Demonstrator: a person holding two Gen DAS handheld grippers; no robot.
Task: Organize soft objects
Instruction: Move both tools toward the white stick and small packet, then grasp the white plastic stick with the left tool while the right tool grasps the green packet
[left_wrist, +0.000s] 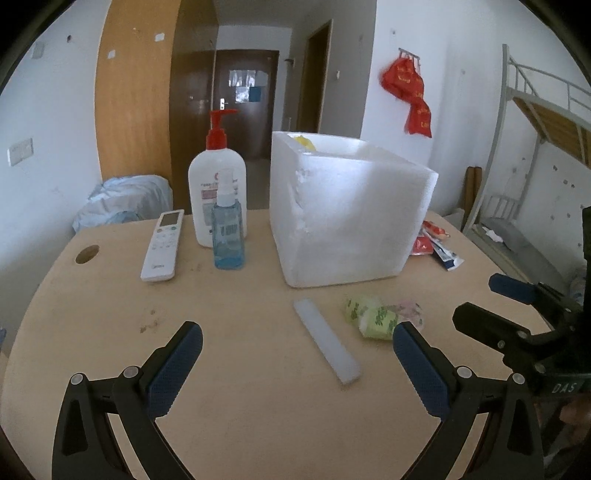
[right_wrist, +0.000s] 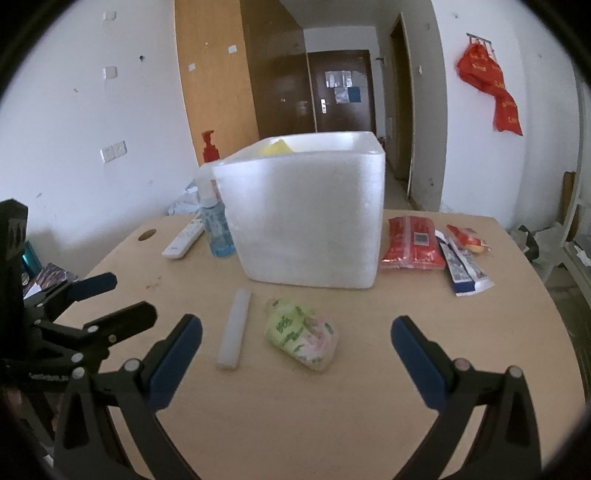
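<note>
The table (right_wrist: 332, 406) is pale tan wood. The box (right_wrist: 306, 218) is plain white foam, with something yellow (right_wrist: 279, 147) showing inside its rim. The strip (right_wrist: 234, 328) is white too. The packet (right_wrist: 301, 332) is light green with darker green print and a pink floral patch. The pump bottle (left_wrist: 216, 192) is white with a red pump; the spray bottle (left_wrist: 229, 232) is clear blue. The remote (left_wrist: 162, 245) is white. The pouch (right_wrist: 412, 242) is red. Both grippers (left_wrist: 297, 345) (right_wrist: 295, 336) are black with 2 dark blue textured pads (left_wrist: 173, 369) each.
</note>
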